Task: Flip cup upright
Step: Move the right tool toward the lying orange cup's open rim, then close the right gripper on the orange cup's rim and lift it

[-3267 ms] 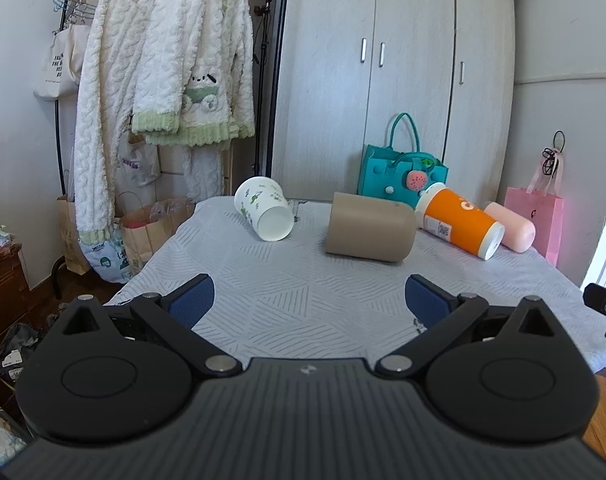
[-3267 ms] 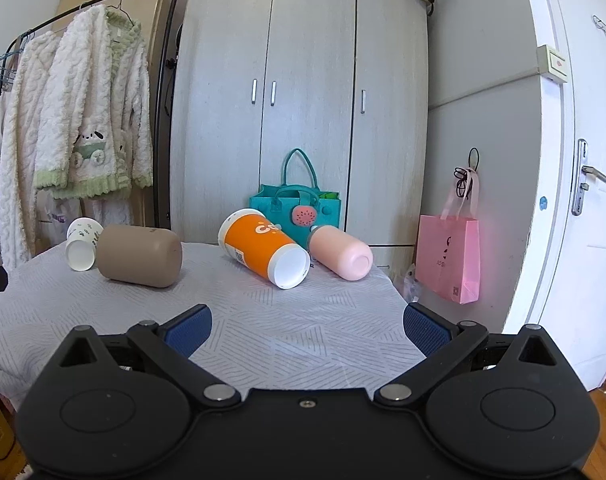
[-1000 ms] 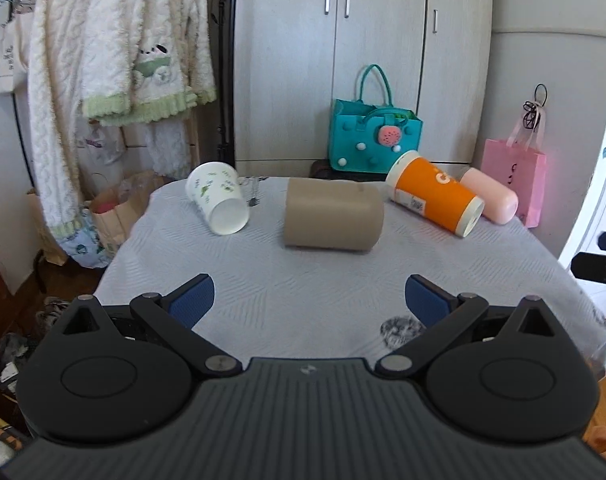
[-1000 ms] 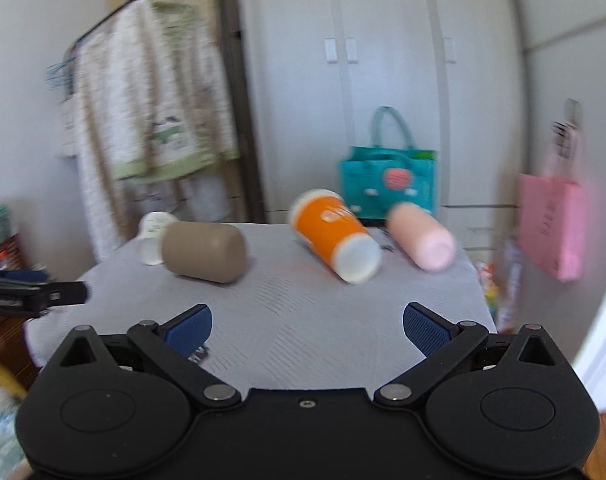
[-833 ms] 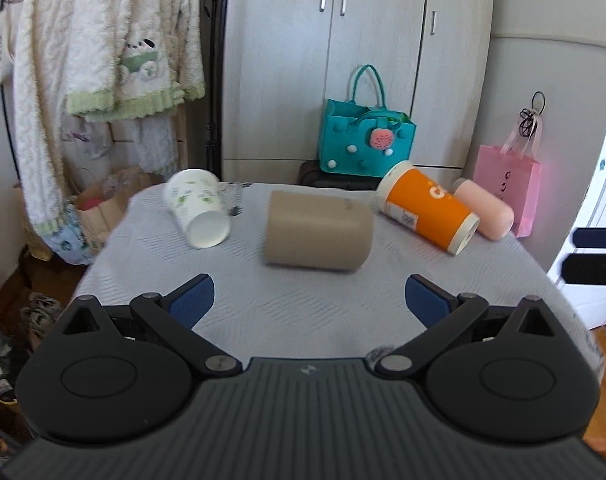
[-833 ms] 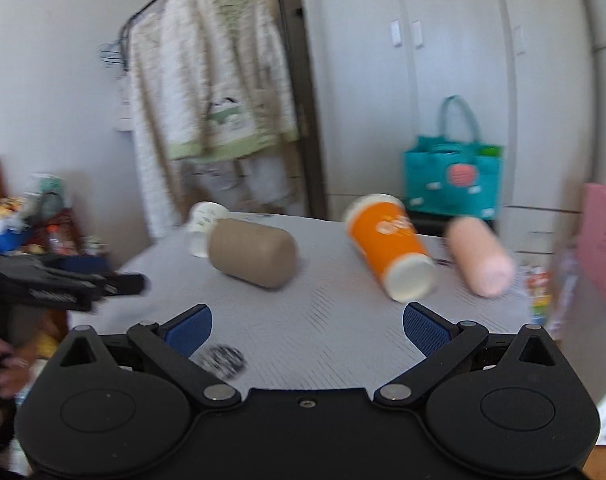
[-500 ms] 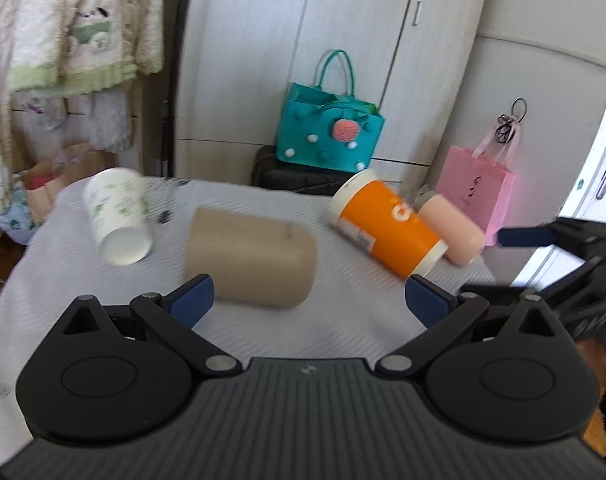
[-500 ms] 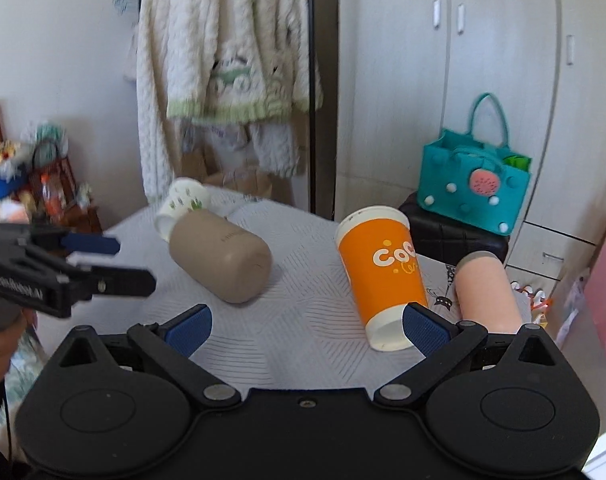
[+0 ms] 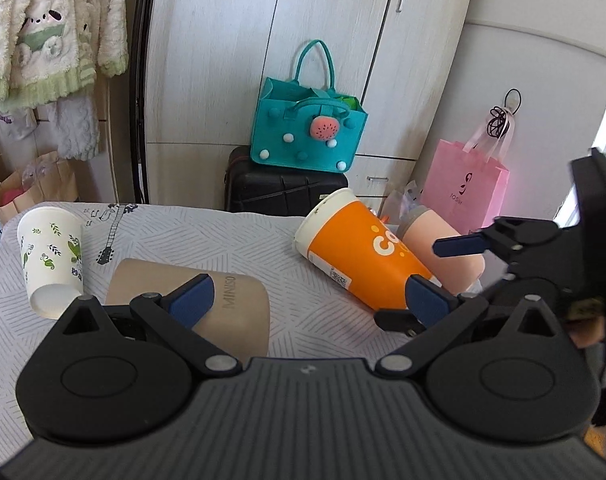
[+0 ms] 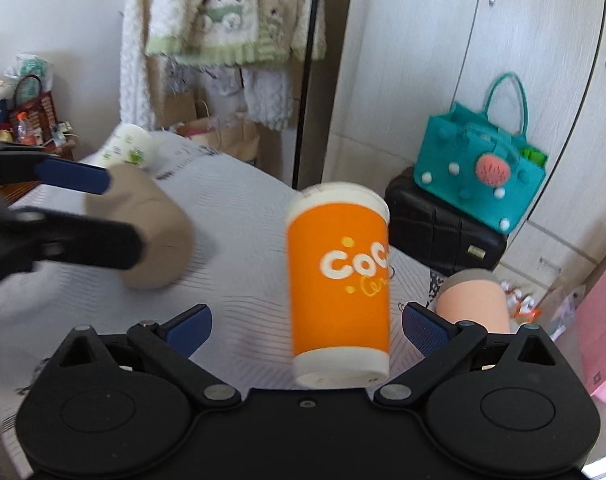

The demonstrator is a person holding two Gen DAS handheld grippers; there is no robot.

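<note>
Orange cup between right tool fingers, unclamped

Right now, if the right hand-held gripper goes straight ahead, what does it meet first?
Most likely the orange cup, lying on its side between the open right hand-held gripper fingers, one end toward the camera. Depth uncertain.

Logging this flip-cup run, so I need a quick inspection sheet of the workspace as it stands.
Surface: table under a grey patterned cloth.
Job's things: orange cup, tan cup, pink cup and white leaf-print cup, all on their sides.
Clutter: nothing seen.
Grippers: left hand-held gripper open over the tan cup; right hand-held gripper open, straddling the orange cup.
Cables: nothing seen.
Surroundings: wardrobe, teal bag, pink bag.
</note>
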